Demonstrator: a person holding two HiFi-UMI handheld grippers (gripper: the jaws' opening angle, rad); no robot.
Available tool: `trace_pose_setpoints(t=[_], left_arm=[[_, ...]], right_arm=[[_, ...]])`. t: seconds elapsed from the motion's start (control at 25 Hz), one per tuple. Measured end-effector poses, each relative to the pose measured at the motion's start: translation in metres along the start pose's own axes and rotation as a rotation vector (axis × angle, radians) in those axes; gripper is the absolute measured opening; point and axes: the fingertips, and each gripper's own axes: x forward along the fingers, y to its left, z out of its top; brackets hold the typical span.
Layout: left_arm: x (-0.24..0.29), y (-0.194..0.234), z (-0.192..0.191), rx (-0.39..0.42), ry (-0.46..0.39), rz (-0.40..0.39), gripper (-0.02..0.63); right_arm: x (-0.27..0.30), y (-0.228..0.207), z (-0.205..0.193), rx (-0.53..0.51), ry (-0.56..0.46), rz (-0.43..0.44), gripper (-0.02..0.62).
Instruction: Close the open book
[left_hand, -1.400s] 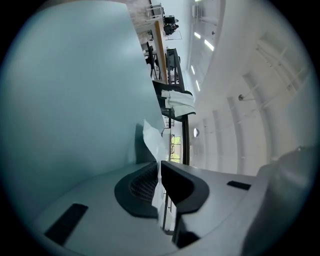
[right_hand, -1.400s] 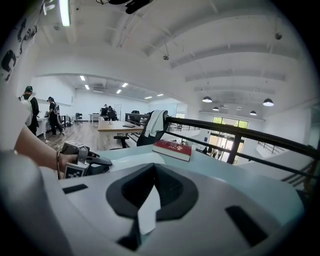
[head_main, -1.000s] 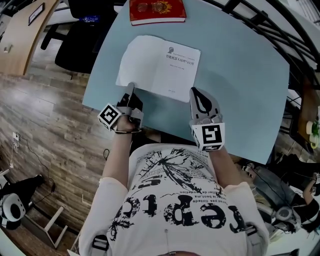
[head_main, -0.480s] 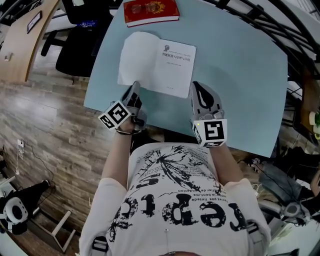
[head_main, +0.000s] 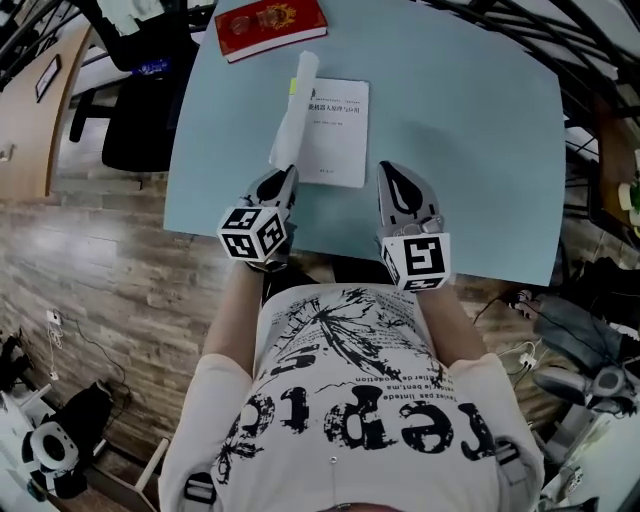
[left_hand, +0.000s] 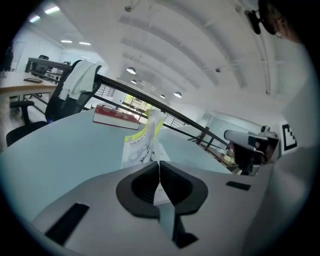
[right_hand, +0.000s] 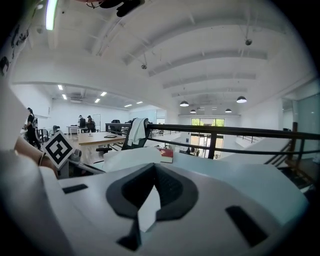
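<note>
Mid-close: left gripper (head_main: 283, 178) clamped on the near edge of the upright left half (head_main: 296, 108) of the book (head_main: 337, 135), near-centre on the table (head_main: 480, 150); right gripper (head_main: 392, 176) jaws together, empty, just right; next, probably lower that half rightward, then release.

Book (head_main: 335, 130) on table (head_main: 460, 150) — near its front edge, second book (head_main: 270, 27) just behind it

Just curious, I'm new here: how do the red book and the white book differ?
The red book lies shut and flat; the white book is half open, its left half raised, pinched in the jaws of the left gripper. The red book shows a red cover; the white book a printed white page. Both rest on the blue table.
</note>
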Motion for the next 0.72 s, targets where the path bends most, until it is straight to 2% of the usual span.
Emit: trace_pose_setpoints(t=[0.52, 0.72], left_arm=[[0.048, -0.031, -0.053, 0.365, 0.244, -0.108, 0.020], [0.062, -0.031, -0.076, 0.480, 0.350, -0.105, 0.021]], right_arm=[[-0.032, -0.018, -0.033, 0.083, 0.075, -0.155, 0.011], [-0.044, -0.030, -0.041, 0.118, 0.089, -0.213, 0.011]])
